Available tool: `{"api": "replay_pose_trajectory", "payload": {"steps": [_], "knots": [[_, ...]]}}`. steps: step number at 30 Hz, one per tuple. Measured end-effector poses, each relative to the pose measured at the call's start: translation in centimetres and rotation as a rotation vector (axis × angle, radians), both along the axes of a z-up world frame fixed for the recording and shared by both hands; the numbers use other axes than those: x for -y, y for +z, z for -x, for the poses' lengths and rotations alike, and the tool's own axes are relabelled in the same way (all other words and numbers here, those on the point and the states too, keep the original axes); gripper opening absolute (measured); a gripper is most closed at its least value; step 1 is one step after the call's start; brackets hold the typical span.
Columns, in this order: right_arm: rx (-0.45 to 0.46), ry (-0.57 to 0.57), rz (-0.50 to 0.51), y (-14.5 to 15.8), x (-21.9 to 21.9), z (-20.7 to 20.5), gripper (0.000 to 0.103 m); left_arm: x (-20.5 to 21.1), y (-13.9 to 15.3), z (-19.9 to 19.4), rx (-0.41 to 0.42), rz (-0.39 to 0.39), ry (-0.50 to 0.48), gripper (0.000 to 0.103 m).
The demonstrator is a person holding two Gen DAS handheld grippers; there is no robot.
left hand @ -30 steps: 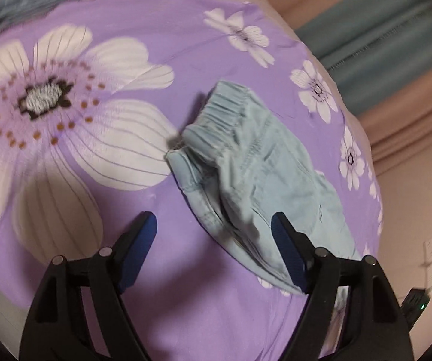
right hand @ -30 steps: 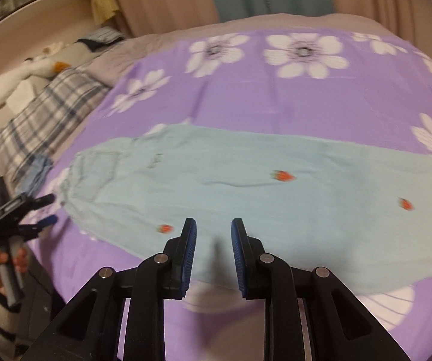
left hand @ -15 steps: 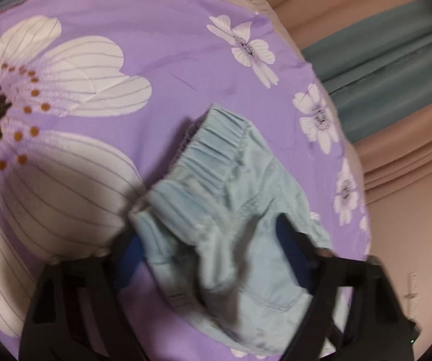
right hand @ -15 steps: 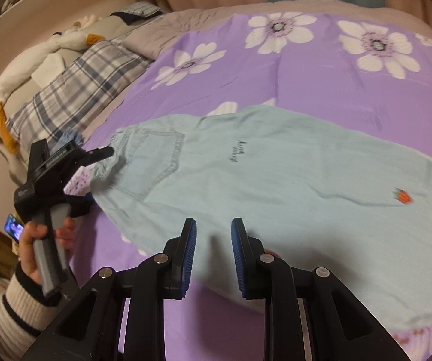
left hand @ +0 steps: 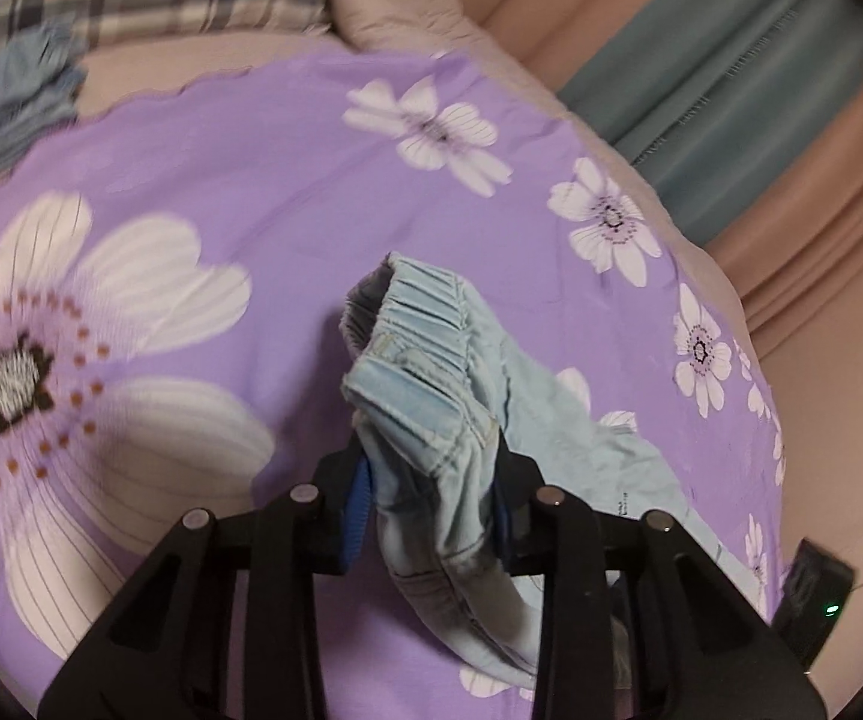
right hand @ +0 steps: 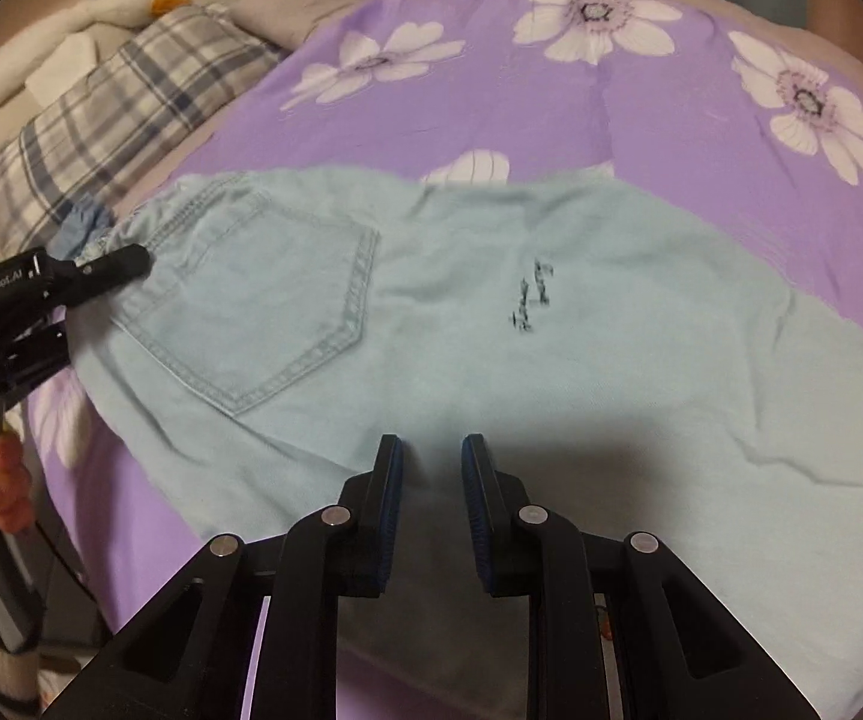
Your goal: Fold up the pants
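Left hand-held gripper [left hand: 431,480] just closed on pants [left hand: 425,372] waistband; right hand-held gripper [right hand: 431,468] slightly parted, empty; legs cropped.

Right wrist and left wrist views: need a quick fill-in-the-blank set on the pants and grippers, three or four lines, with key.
1. The left gripper, whose jaws have just been closing, has the pants' ____ bunched between its pads.
2. The right gripper holds ____.
3. The pants lie on a bedspread coloured ____ with white flowers.
4. Near the back pocket, the pillow has a ____ pattern.

Missing words: waistband; nothing; purple; plaid
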State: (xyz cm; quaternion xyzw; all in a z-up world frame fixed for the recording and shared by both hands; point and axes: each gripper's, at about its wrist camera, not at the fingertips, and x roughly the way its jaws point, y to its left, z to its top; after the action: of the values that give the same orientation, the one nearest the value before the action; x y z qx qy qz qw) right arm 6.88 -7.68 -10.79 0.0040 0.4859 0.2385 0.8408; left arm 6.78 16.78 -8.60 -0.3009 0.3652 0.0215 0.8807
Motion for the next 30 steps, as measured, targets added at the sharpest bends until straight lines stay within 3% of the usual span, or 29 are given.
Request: {"api": "replay_pose_trajectory", "payload": {"steps": [2,4,8,10,11,13,19,22,25,27,29,30], "knots": [[0.078,0.013,0.01,1.1,-0.9,0.0,0.023,0.4,0.4,-0.2,0.006,-0.022,-0.009,0.032],[0.088,-0.021,0.026,1.2,-1.3,-1.4,0.023,0.6,0.7,-0.4,0.005,-0.031,-0.017,0.031],[0.056,-0.146,-0.022,0.8,-0.5,-5.8,0.023,1.0,1.1,-0.2,0.01,-0.051,-0.03,0.031],[-0.059,-0.13,-0.021,-1.3,-0.7,-7.3,0.023,1.3,1.2,-0.3,0.01,-0.057,-0.037,0.03],[-0.073,-0.13,-0.027,-1.7,-0.9,-7.2,0.022,1.4,1.3,-0.3,0.011,-0.065,-0.041,0.03],[-0.038,-0.097,-0.01,-1.1,-0.9,-5.4,0.022,1.6,1.5,-0.2,0.015,-0.086,-0.049,0.031],[-0.075,0.077,-0.026,-0.6,-0.6,3.3,0.022,3.5,2.7,-0.2,0.039,-0.126,-0.092,0.03],[-0.06,0.131,-0.027,-0.1,0.0,6.0,0.022,5.8,4.1,0.0,0.076,-0.187,-0.14,0.03],[-0.136,0.074,-0.167,0.5,2.6,5.3,0.022,7.7,5.4,0.1,0.113,-0.226,-0.187,0.03],[-0.135,-0.005,-0.279,1.0,5.1,4.6,0.024,9.5,6.2,-0.1,0.138,-0.256,-0.234,0.03],[-0.126,-0.111,-0.402,1.4,8.1,3.6,0.033,11.6,6.7,-0.3,0.155,-0.285,-0.289,0.029],[-0.144,-0.17,-0.502,1.2,10.0,3.0,0.045,12.4,6.8,-0.3,0.16,-0.294,-0.31,0.029]]}}
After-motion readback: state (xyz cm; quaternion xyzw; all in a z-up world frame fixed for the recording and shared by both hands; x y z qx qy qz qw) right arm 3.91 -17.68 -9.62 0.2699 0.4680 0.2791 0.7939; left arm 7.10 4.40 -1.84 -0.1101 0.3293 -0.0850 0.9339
